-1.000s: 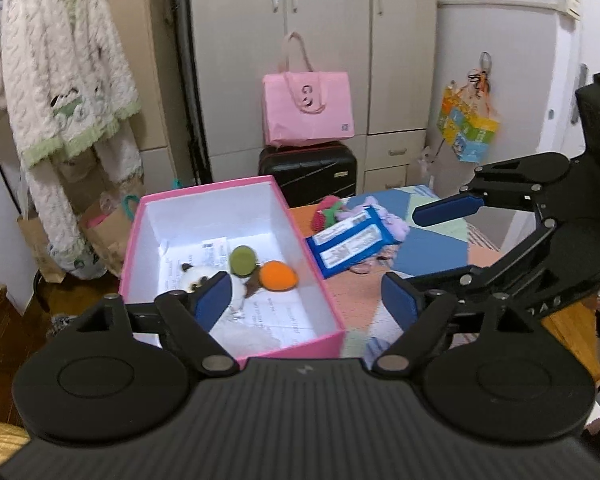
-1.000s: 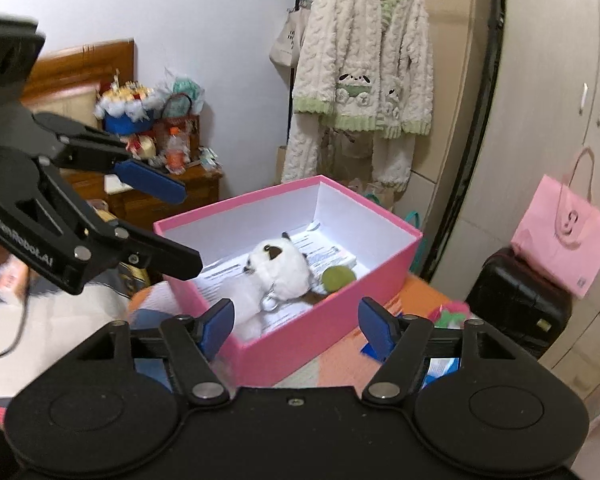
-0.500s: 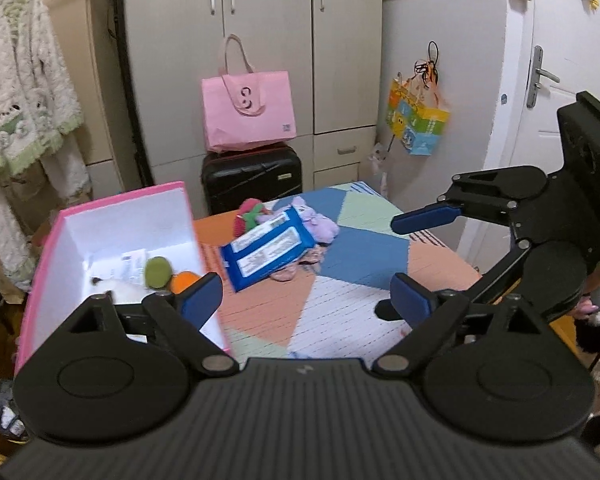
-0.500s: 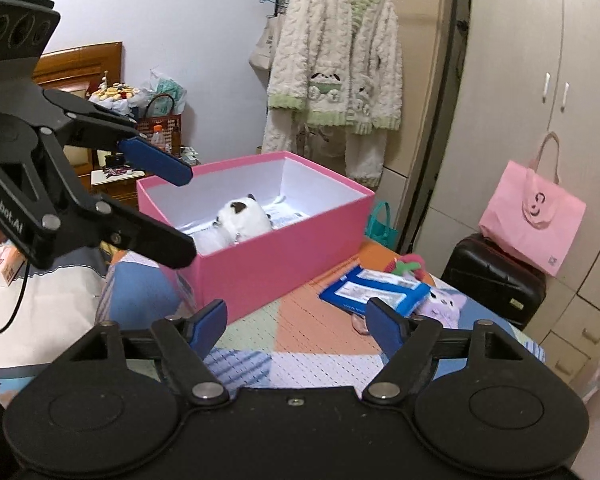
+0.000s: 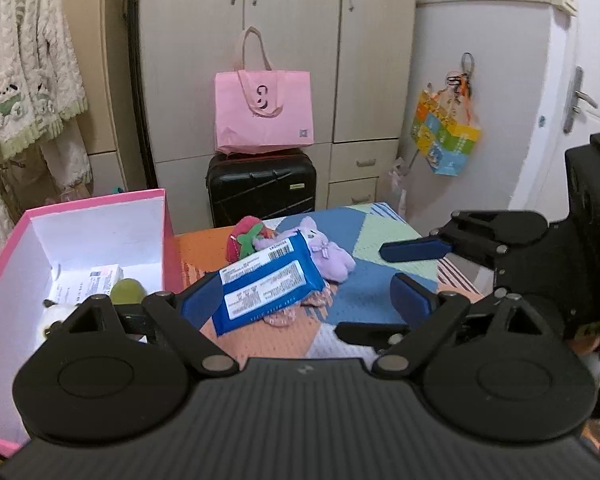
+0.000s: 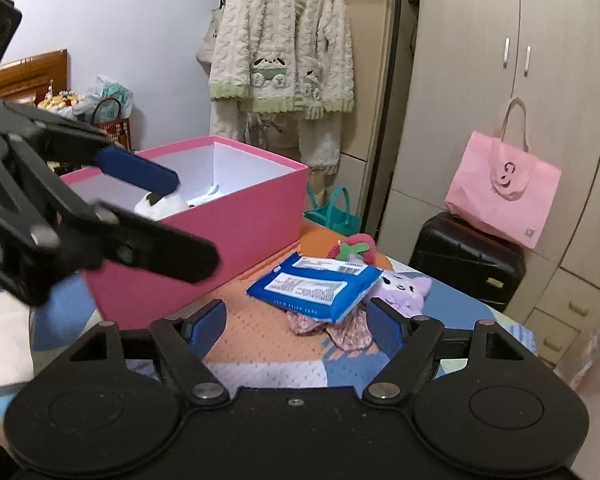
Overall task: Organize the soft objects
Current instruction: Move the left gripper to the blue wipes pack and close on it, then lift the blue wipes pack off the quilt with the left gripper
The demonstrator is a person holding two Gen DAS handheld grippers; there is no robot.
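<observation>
Left wrist view: left gripper [image 5: 306,294] jaws have just been opening, wide now, nothing btwn them. Blue plastic wipes pack [image 5: 266,284] lies just ahead, long axis slanting near-left to far-right, on purple plush bunny [image 5: 326,250].

Right wrist view: right gripper [image 6: 296,326] jaws likewise just opened, empty; pack straight ahead, pink cardboard box [image 6: 228,232] to its left on the tabletop [image 6: 252,340]. Right looks squarer-on.

The right gripper [image 6: 296,326] hangs open and empty over the table [image 6: 256,336], its jaws having just widened. Ahead lies a blue pack [image 6: 314,286] atop a purple plush [image 6: 404,290]. A pink box [image 6: 220,240] fills the table's left side.
</observation>
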